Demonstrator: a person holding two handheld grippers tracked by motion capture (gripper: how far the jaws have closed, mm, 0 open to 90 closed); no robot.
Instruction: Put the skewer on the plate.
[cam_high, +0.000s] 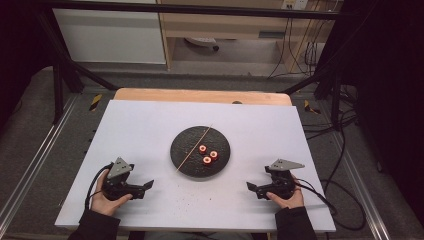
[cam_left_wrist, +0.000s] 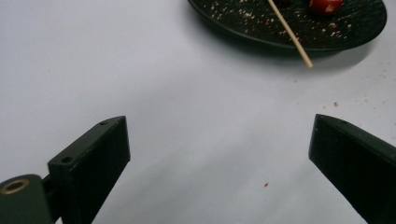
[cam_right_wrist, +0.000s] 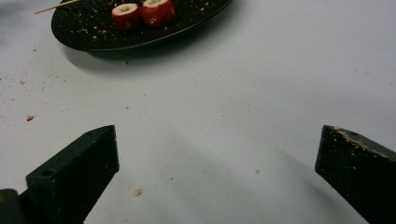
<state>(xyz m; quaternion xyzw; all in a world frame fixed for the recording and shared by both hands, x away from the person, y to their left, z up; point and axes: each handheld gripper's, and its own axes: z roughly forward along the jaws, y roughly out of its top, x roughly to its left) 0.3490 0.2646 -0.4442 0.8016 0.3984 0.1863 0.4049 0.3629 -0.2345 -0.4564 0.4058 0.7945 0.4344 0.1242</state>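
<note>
Both grippers, left gripper (cam_high: 148, 184) and right gripper (cam_high: 250, 186), rest wide open and empty on crumb-speckled white table (cam_high: 140, 130), flanking black plate (cam_high: 180, 150) with skewer (cam_high: 194, 149) and red pieces (cam_high: 207, 154).

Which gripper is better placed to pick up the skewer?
Left, probably. The skewer lies across the plate's left side, its near tip toward the open left gripper.

Plenty of bare table (cam_high: 150, 125) left, right and near; just the plate (cam_high: 186, 162) with its skewer (cam_high: 194, 148) sits mid-table.
</note>
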